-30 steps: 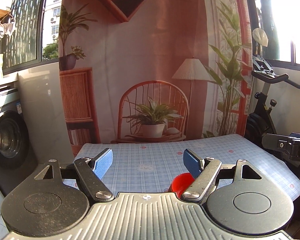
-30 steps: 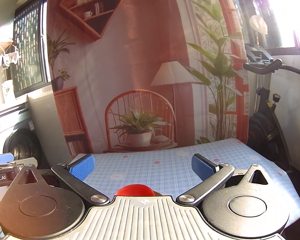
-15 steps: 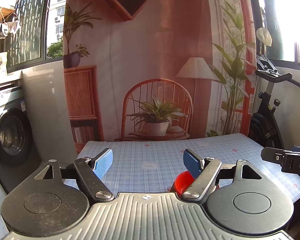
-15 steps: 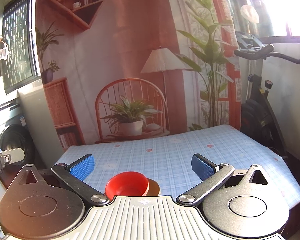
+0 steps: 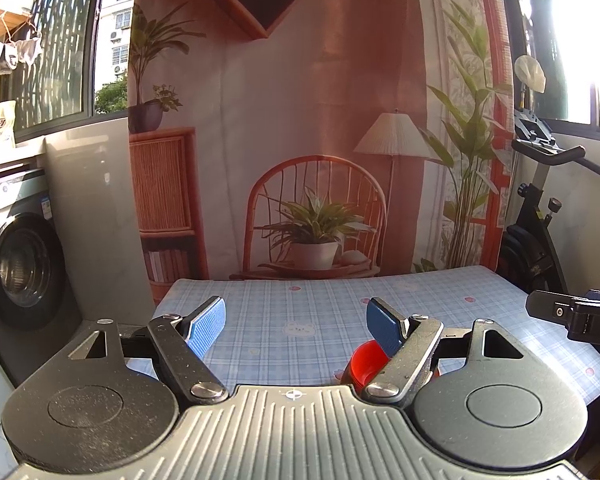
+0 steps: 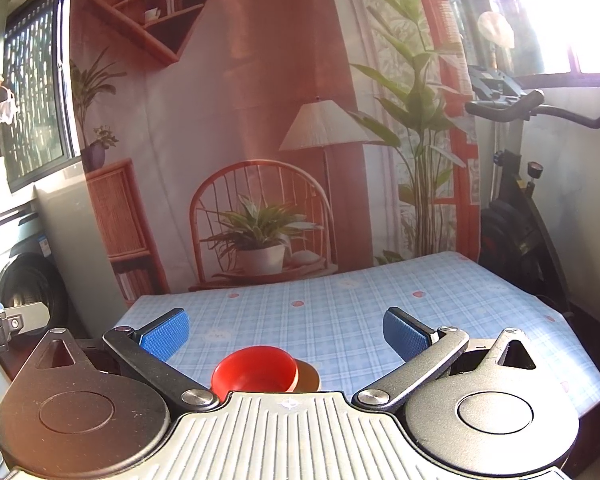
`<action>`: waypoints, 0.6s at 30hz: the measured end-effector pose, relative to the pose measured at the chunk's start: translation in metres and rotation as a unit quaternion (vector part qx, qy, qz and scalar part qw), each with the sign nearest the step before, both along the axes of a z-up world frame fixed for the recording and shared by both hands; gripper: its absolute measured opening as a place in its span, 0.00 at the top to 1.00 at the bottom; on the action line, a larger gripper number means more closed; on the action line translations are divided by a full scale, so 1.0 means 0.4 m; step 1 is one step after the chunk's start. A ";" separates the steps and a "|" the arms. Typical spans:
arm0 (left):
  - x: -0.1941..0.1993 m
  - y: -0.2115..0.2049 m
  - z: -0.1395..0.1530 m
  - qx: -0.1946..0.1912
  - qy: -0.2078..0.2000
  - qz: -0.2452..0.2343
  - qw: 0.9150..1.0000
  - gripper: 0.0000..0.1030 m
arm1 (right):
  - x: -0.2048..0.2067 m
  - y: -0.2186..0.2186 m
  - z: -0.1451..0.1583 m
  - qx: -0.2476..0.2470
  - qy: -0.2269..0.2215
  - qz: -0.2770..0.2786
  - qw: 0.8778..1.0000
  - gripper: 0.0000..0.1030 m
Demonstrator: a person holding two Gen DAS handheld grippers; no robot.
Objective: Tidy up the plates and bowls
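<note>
The red bowl [image 6: 255, 369] sits at the near edge of the table [image 6: 340, 312], on the blue checked cloth, with an orange-brown dish [image 6: 310, 376] touching or tucked just behind it on its right; how the two overlap cannot be told, since the gripper body hides their near sides. In the right wrist view the right gripper [image 6: 286, 334] hovers above the bowl with its jaws spread wide and nothing between the pads, the bowl lying low between the two fingers. In the left wrist view the left gripper [image 5: 296, 326] is likewise wide open and empty, and the bowl [image 5: 366, 364] shows only partly behind its right finger. The step in hand looks like the first pick, most likely by the right gripper. To do it well, it should probably drop onto one wall of the bowl, one pad inside and one outside, on the left side away from the dish so the dish is not dragged. The bowl is close to the near table edge, so any push should go toward the far side, not back. The far and right stretches of the cloth are bare and give ample room to set things down; the exercise bike [image 6: 516, 216] stands beyond the right edge, and the washing machine [image 5: 20, 268] off the left.
</note>
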State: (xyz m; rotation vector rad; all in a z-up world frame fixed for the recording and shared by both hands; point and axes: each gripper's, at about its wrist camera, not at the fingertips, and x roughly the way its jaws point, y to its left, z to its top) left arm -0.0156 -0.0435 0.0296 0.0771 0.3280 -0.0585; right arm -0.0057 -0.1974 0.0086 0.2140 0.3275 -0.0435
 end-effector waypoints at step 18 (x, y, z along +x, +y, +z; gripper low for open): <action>-0.002 -0.007 -0.002 0.000 0.004 -0.004 1.000 0.23 | 0.003 0.006 0.000 0.003 0.001 0.000 1.000 0.00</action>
